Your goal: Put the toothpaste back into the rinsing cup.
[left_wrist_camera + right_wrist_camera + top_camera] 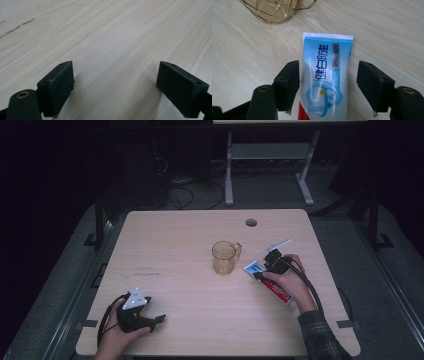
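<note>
Right hand-held gripper jaws wide, straddling toothpaste tube reading "健白防蛀"; left hand-held gripper open, empty.

We see a table of pale wood-grain with a smooth, matt face, marked by a thin dark scuff at its near left. The toothpaste tube at right looks like glossy printed plastic, and the amber cup beside it like clear ribbed plastic. Both grippers' jaws are matt black with a fine rough grain, and the sleeve is checked cloth.
</note>
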The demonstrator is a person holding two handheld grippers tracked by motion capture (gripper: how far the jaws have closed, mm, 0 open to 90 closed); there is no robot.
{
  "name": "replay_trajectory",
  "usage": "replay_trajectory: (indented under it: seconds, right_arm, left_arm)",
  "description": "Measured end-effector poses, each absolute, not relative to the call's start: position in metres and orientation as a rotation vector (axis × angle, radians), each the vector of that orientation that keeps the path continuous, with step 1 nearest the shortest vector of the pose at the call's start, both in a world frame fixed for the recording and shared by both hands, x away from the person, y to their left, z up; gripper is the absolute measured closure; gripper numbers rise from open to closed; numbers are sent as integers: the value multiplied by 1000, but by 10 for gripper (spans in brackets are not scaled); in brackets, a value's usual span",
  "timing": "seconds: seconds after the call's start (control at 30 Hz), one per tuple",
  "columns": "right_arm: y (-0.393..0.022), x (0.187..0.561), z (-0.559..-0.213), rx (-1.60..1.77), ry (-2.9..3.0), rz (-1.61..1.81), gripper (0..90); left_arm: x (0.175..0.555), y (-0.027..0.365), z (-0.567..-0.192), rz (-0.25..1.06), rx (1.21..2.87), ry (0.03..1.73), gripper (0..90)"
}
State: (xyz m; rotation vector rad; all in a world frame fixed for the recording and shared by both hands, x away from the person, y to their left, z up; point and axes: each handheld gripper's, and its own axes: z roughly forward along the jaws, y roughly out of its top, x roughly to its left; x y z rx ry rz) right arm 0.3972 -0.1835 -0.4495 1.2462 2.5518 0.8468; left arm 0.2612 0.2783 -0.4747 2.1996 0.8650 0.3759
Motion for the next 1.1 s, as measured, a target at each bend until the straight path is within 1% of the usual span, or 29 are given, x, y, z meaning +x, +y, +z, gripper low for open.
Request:
replay_trajectory:
  seconds: [0.43,0.67,0.7,0.73,0.83,1.0,1.1]
  right_arm:
    - [-171,400,-456,1194,2595,724,352]
    - [-170,402,-456,1200,2601,697,336]
    - [-170,402,-456,1202,2602,694,351]
    - [-170,402,-454,1204,2601,693,400]
    - [-169,402,-454,1212,2599,690,420]
    - [-168,401,-452,1228,2597,675,509]
    - [-168,401,-452,1239,2594,669,535]
  left_arm:
    - [261,278,-475,376,2200,865,136]
    - [261,278,-475,376,2200,865,136]
    - [261,278,-475,376,2200,865,136]
    - [261,278,-475,376,2200,864,135]
    - [261,278,-475,376,2200,864,136]
    - [261,278,-475,376,2200,865,136]
    - [261,278,-475,376,2200,864,136]
